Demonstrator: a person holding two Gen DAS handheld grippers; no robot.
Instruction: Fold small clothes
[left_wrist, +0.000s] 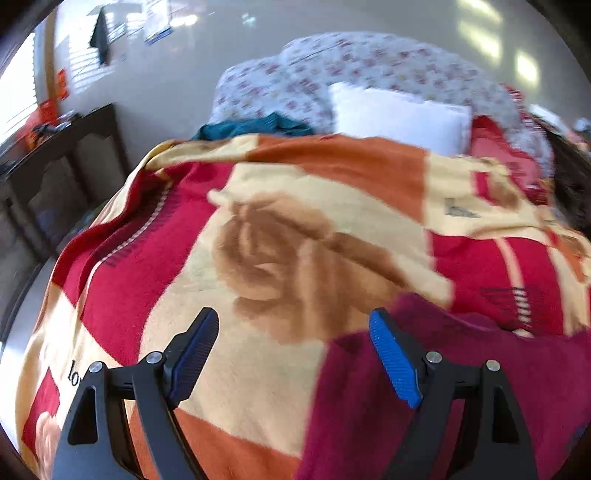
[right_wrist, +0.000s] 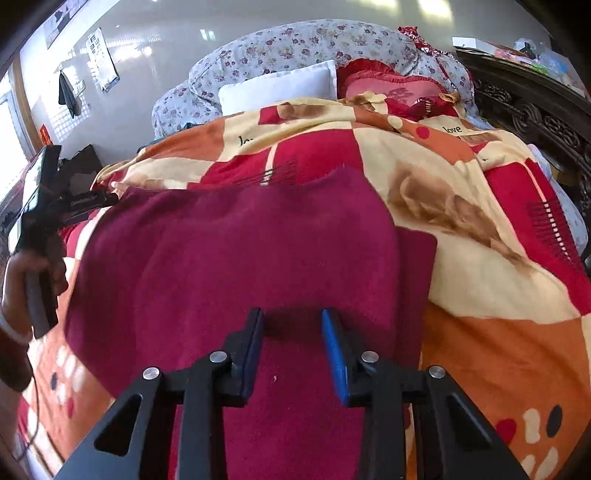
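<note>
A maroon knitted garment (right_wrist: 251, 251) lies spread flat on the patterned blanket (right_wrist: 480, 266), with a folded part showing along its right side. My right gripper (right_wrist: 292, 325) is open just above the garment's near part, holding nothing. My left gripper (left_wrist: 293, 325) is open over the blanket (left_wrist: 258, 240), empty, with the garment's left edge (left_wrist: 461, 369) under its right finger. In the right wrist view the left gripper (right_wrist: 105, 199) shows at the garment's far left corner, held by a hand.
A white pillow (right_wrist: 277, 88), a flowered quilt (right_wrist: 295, 48) and a red cushion (right_wrist: 388, 88) lie at the bed's head. A teal cloth (left_wrist: 255, 127) lies beyond the blanket. A dark carved bed frame (right_wrist: 535, 110) runs along the right; dark furniture (left_wrist: 55, 177) stands left.
</note>
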